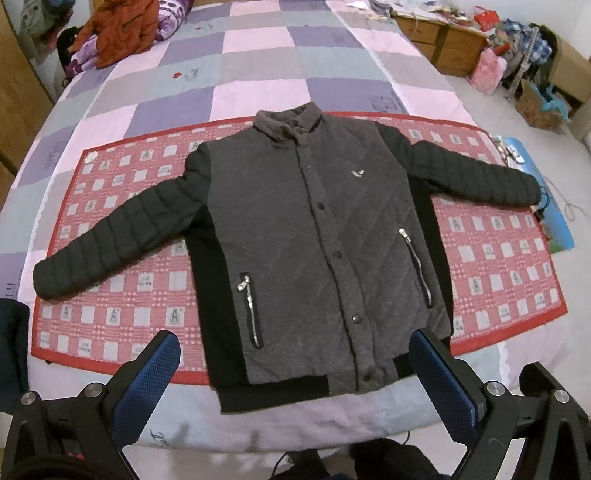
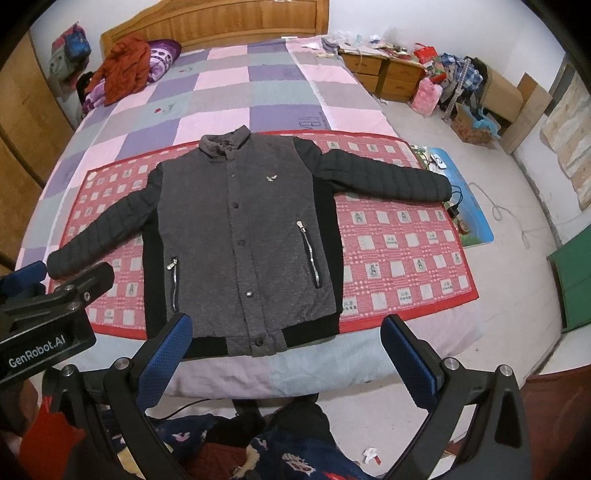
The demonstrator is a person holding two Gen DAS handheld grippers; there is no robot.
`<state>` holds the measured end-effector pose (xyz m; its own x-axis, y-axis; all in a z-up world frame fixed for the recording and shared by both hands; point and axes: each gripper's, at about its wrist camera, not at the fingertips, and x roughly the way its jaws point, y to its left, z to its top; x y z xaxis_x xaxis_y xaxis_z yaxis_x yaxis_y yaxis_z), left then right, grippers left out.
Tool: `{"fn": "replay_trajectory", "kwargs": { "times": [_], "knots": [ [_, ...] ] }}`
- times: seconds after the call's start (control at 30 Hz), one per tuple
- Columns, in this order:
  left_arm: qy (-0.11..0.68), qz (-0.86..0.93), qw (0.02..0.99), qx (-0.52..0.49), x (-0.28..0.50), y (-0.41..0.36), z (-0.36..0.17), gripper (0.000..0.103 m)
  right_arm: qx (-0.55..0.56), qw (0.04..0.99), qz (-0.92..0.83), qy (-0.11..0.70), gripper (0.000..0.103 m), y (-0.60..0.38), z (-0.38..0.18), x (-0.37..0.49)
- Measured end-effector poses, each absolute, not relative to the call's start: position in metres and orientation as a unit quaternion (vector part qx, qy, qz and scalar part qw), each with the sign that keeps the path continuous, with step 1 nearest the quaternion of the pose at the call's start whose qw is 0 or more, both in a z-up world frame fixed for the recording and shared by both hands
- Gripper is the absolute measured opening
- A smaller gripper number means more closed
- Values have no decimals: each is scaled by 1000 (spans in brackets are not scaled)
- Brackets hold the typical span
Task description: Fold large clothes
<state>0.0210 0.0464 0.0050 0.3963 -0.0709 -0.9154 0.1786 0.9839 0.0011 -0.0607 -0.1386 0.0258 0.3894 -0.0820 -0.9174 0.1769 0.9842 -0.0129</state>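
The left gripper (image 1: 291,373) hung with its blue-padded fingers spread wide and empty, just short of the hem of the grey quilted jacket with black puffy sleeves (image 1: 306,236). That jacket lay flat, front up and sleeves outstretched, on a red checked mat (image 1: 122,314) atop the pink-and-purple patchwork bed cover (image 1: 258,62). The right gripper (image 2: 286,341) likewise gaped empty before the hem.

The grey quilted jacket with black padded sleeves (image 1: 314,236) lies flat across the middle of the frame on a red checked mat (image 1: 498,266), leaving bare mat open at lower left under the sleeve and at right below the other sleeve. Beyond the collar, the pink, purple and grey patchwork bedspread (image 1: 258,66) is open up to the rust-orange heap of clothing (image 1: 118,29) at upper left. Both tongs, left (image 1: 295,376) and right (image 2: 286,354), hang spread wide over the near bed edge, clear of the hem.
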Motion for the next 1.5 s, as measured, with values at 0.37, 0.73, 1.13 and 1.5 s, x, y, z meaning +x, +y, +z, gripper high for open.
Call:
{"fn": "replay_trajectory", "kwargs": {
  "times": [0.37, 0.73, 1.13, 1.5],
  "knots": [
    [584, -44, 809, 42, 44, 8, -38, 102, 63, 816, -51, 573, 103, -197, -21, -26],
    [591, 31, 806, 9, 79, 16, -81, 102, 43, 813, -36, 579, 103, -254, -73, 40],
    [585, 51, 809, 9, 171, 74, -217, 102, -32, 824, -60, 563, 103, -248, -193, 120],
    [579, 55, 810, 79, 209, 113, -362, 103, -109, 820, -1, 562, 103, -210, -351, 183]
  ]
}}
